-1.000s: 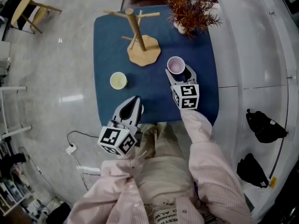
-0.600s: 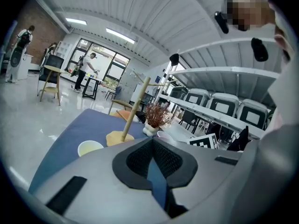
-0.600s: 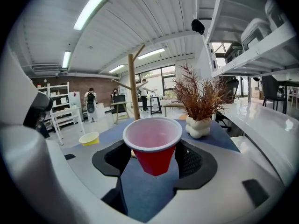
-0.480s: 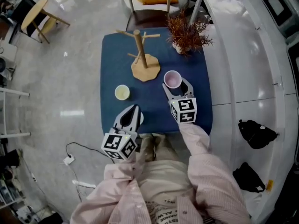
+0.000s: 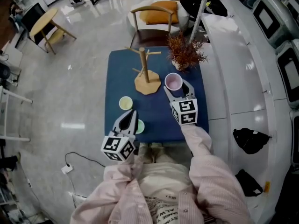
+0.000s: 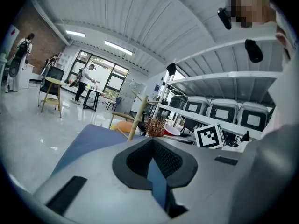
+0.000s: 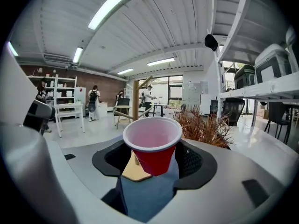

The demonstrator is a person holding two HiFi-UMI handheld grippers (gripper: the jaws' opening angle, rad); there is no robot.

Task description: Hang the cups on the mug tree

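Carrying step: the right gripper (image 5: 179, 90) pinches the red cup (image 5: 173, 82) above the table (image 5: 156, 111), beside the tree (image 5: 145, 69). Next it must upend the cup over a free peg. Red cup and yellow cup (image 5: 125, 102) look empty. The left gripper (image 5: 131, 116) is pressed together, holding nothing

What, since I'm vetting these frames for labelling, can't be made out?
- Green cup: head view, partly hidden by the left gripper.
- Mug tree: right gripper view, lower trunk behind the red cup.
- Yellow cup: left gripper view, blocked by that gripper's own body.
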